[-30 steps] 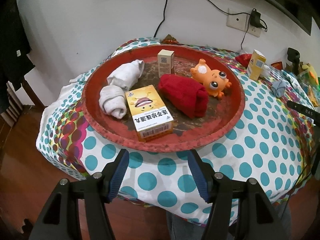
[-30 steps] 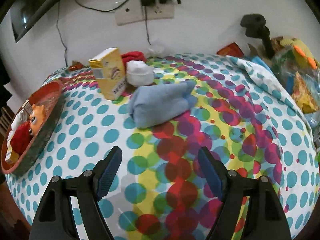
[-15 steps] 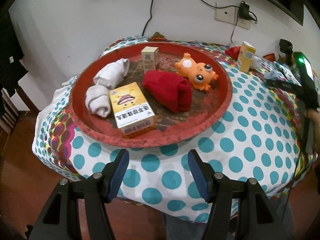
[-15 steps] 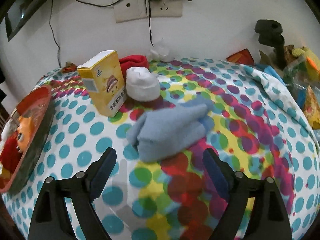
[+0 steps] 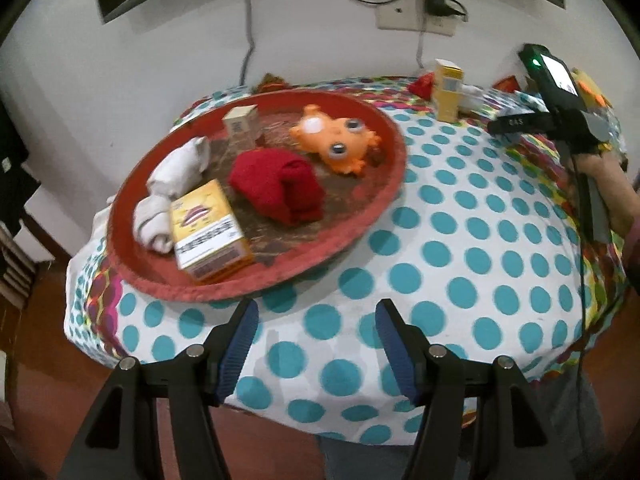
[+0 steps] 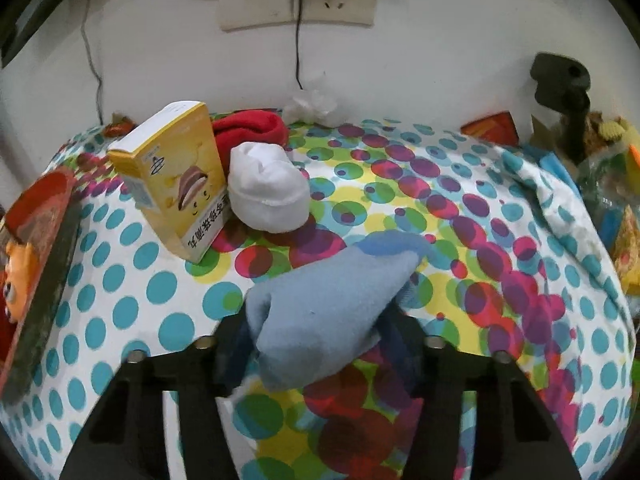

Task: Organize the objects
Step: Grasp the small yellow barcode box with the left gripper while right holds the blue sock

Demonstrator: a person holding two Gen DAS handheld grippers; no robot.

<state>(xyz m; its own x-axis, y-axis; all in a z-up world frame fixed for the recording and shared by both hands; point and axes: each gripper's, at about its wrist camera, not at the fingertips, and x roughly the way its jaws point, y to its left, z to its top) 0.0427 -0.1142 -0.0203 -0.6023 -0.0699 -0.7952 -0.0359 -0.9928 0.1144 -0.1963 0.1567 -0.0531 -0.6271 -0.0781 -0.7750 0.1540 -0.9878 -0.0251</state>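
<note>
A round red tray [image 5: 384, 204] sits on the dotted tablecloth. It holds a yellow box [image 5: 208, 232], a red sock roll [image 5: 280, 188], an orange toy [image 5: 336, 140], white sock rolls [image 5: 176, 168] and a small box [image 5: 240, 128]. My left gripper [image 5: 316, 344] is open and empty at the table's near edge. My right gripper [image 6: 320, 344] has its jaws around a light blue sock roll [image 6: 328, 312] lying on the cloth; its fingers are mostly hidden behind the sock. Beyond it stand a yellow box [image 6: 176, 176], a white sock roll [image 6: 268, 192] and a red sock roll [image 6: 252, 128].
The right gripper's handle and the hand on it [image 5: 560, 120] show at the right of the left wrist view. Toys and bags [image 6: 612, 200] pile at the table's right edge. A black stand [image 6: 560, 92] and wall sockets [image 6: 296, 0] lie behind. The tray's rim [image 6: 44, 264] shows at left.
My right gripper has moved forward onto the blue sock roll, which now sits between its jaws. My left gripper has drifted right and pulled back slightly from the tray.
</note>
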